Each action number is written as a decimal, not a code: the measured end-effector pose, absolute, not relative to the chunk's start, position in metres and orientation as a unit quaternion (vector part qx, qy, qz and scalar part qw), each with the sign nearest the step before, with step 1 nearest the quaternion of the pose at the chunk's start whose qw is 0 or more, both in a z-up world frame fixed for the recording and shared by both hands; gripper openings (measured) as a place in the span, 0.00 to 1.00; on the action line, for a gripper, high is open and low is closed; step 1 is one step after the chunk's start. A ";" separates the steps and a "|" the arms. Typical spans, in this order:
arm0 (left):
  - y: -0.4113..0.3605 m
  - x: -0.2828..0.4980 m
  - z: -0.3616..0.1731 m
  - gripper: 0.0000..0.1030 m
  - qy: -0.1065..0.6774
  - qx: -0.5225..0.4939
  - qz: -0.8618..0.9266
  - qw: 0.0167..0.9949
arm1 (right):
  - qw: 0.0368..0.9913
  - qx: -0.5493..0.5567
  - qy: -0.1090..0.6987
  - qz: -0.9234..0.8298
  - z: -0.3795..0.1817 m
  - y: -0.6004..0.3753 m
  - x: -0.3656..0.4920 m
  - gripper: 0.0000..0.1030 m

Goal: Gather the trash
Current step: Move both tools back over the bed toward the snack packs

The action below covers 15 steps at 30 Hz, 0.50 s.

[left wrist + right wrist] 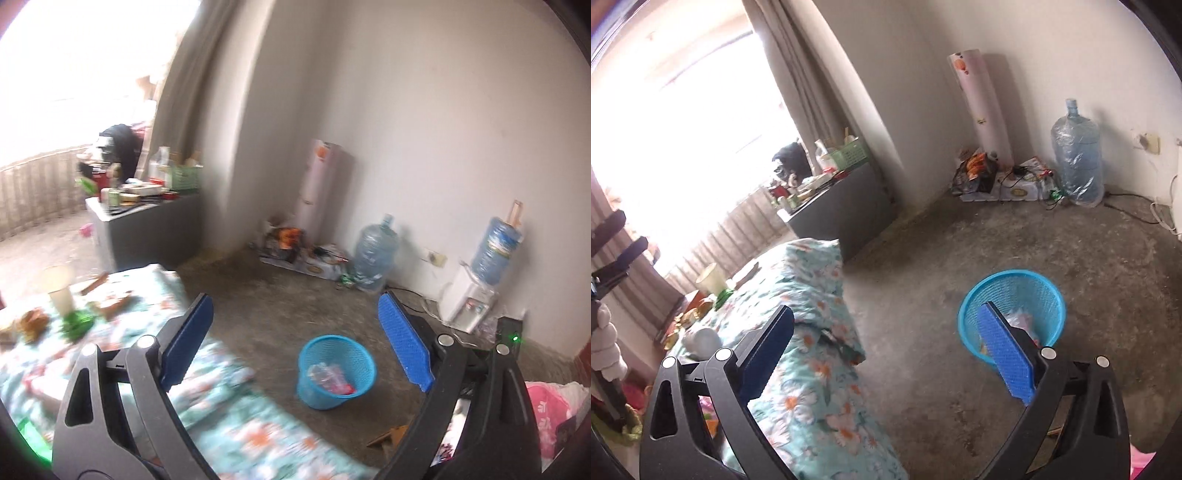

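A blue mesh trash basket [336, 369] stands on the concrete floor with crumpled plastic and wrappers inside; it also shows in the right wrist view [1012, 291]. My left gripper [295, 339] is open and empty, above the bed edge and the floor, left of the basket. My right gripper [886, 354] is open and empty, its right finger [1004, 358] in front of the basket. On the floral bed [229, 435] lie a paper cup [61, 291], green wrapper [75, 323] and brown scraps [35, 319]. A white crumpled piece [701, 339] lies on the bed.
A grey cabinet [147, 229] cluttered with bottles stands by the window. A rolled mat [317, 184], flat boxes with clutter [299, 251], a water jug [375, 251] and a water dispenser [476, 291] line the wall. A pink bag [546, 406] is at right.
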<state>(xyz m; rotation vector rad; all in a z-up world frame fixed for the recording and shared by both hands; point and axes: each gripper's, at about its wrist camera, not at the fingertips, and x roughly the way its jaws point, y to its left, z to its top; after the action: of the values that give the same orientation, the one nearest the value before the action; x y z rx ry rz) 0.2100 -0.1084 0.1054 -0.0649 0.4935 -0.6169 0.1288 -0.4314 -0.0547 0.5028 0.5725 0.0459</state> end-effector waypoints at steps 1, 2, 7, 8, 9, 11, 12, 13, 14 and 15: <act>-0.087 0.202 0.108 0.84 0.239 -0.034 -0.281 0.929 | 0.927 0.247 0.281 0.035 -0.052 -0.426 0.129 0.94; -0.065 0.195 0.109 0.84 0.240 -0.038 -0.263 0.934 | 0.926 0.247 0.283 0.048 -0.050 -0.418 0.131 0.94; 0.026 0.156 0.104 0.85 0.245 -0.056 -0.186 0.950 | 0.913 0.240 0.308 0.120 -0.042 -0.367 0.132 0.94; 0.042 0.150 0.100 0.86 0.246 -0.063 -0.174 0.952 | 0.908 0.241 0.315 0.131 -0.043 -0.358 0.132 0.94; 0.057 0.140 0.096 0.86 0.246 -0.075 -0.159 0.953 | 0.905 0.242 0.322 0.140 -0.046 -0.349 0.131 0.94; 0.081 0.129 0.086 0.86 0.248 -0.096 -0.139 0.954 | 0.895 0.243 0.338 0.159 -0.048 -0.333 0.131 0.94; 0.092 0.124 0.081 0.86 0.250 -0.106 -0.129 0.954 | 0.892 0.243 0.344 0.167 -0.048 -0.324 0.130 0.94; 0.101 0.118 0.077 0.86 0.251 -0.113 -0.120 0.954 | 0.887 0.243 0.350 0.175 -0.049 -0.316 0.129 0.94; 0.109 0.113 0.072 0.86 0.251 -0.119 -0.112 0.954 | 0.884 0.243 0.356 0.181 -0.049 -0.309 0.128 0.94; 0.116 0.109 0.068 0.86 0.250 -0.124 -0.104 0.954 | 0.881 0.242 0.361 0.188 -0.050 -0.303 0.127 0.94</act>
<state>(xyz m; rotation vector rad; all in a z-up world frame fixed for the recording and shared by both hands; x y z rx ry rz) 0.1085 0.1162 0.0677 -0.2519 0.5084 -0.2117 0.1272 -0.3030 -0.0497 0.5039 0.7525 0.3917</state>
